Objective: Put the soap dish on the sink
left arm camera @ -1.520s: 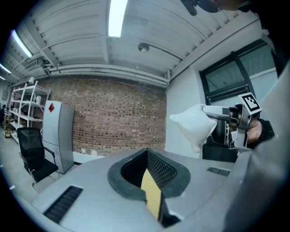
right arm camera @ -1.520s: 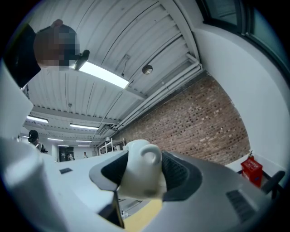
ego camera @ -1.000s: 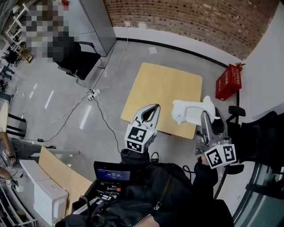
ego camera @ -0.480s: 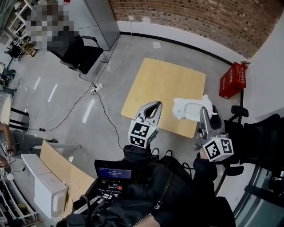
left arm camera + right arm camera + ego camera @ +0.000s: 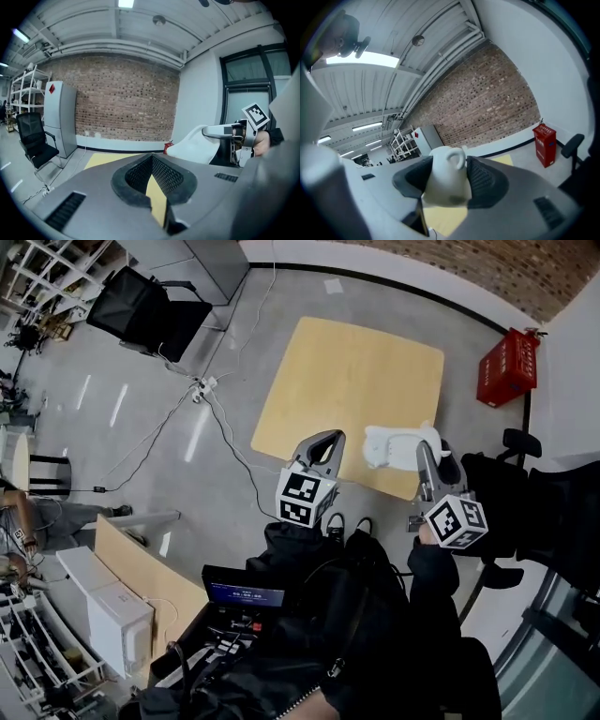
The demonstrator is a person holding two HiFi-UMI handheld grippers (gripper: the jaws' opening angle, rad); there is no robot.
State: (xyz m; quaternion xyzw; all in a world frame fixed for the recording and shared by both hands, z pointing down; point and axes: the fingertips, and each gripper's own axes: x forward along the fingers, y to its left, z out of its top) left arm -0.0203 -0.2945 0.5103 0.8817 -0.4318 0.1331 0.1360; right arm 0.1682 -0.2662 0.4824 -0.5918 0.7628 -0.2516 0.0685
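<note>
The soap dish [image 5: 392,445] is a white ceramic piece with a small loop on top, held in the air over the near edge of a yellow table [image 5: 347,381]. My right gripper [image 5: 427,451] is shut on it. In the right gripper view the soap dish [image 5: 445,187] fills the space between the pads of the right gripper [image 5: 449,174]. My left gripper [image 5: 326,440] hangs to its left, shut with nothing in it. The left gripper view shows the left gripper [image 5: 151,160] with its tips together, and the soap dish [image 5: 194,146] off to the right. No sink is in view.
A red box [image 5: 507,367] stands by the white wall at the far right. Black office chairs stand at the upper left [image 5: 141,306] and at the right [image 5: 525,512]. Cables and a power strip [image 5: 202,388] lie on the grey floor. A dark device with a screen [image 5: 244,594] sits near my body.
The head view has tipped downward, so the table and brick wall sit higher in the frame. Both grippers keep their places, the right one still holding the soap dish.
</note>
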